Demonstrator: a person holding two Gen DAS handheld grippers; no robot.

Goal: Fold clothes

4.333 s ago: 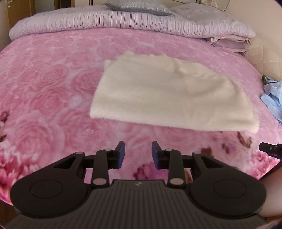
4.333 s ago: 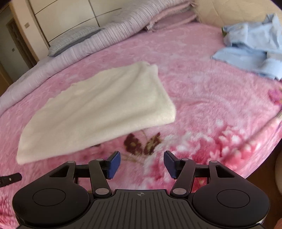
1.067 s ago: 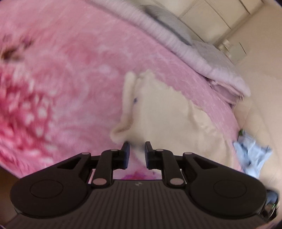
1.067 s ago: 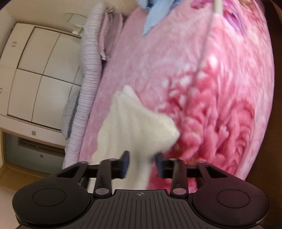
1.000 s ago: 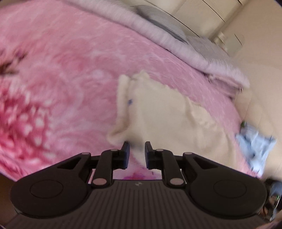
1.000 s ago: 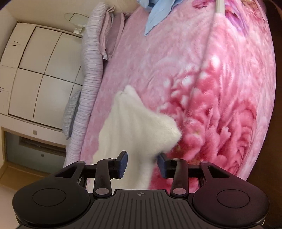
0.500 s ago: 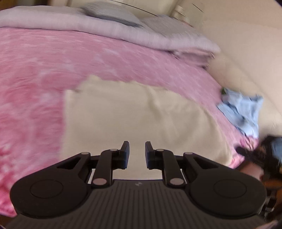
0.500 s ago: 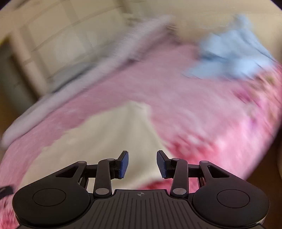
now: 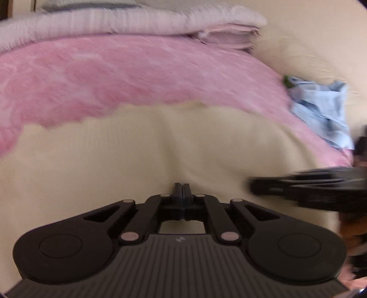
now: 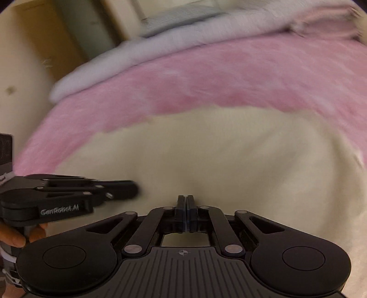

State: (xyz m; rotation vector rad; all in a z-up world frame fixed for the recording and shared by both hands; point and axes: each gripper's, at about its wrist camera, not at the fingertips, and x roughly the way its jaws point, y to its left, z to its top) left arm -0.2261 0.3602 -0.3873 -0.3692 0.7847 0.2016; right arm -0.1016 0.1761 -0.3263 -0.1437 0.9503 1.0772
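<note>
A cream fuzzy garment (image 9: 137, 151) lies folded on the pink bed and fills the lower half of both views; it also shows in the right wrist view (image 10: 229, 155). My left gripper (image 9: 182, 188) is shut and empty, with its tips over or on the cream fabric. My right gripper (image 10: 186, 200) is likewise shut and empty over the same garment. The two grippers are close together, side by side: the right one enters the left wrist view (image 9: 298, 185) from the right, and the left one shows in the right wrist view (image 10: 96, 188). Both views are blurred.
The pink floral blanket (image 9: 114, 75) covers the bed. A striped lilac quilt and pillows (image 9: 137, 20) lie along the far side. A crumpled light blue garment (image 9: 321, 107) sits at the right edge by the cream headboard (image 9: 321, 45).
Both grippers have let go of the garment's lower corners, swung in over the cream fabric, and closed fully. They now sit close beside each other.
</note>
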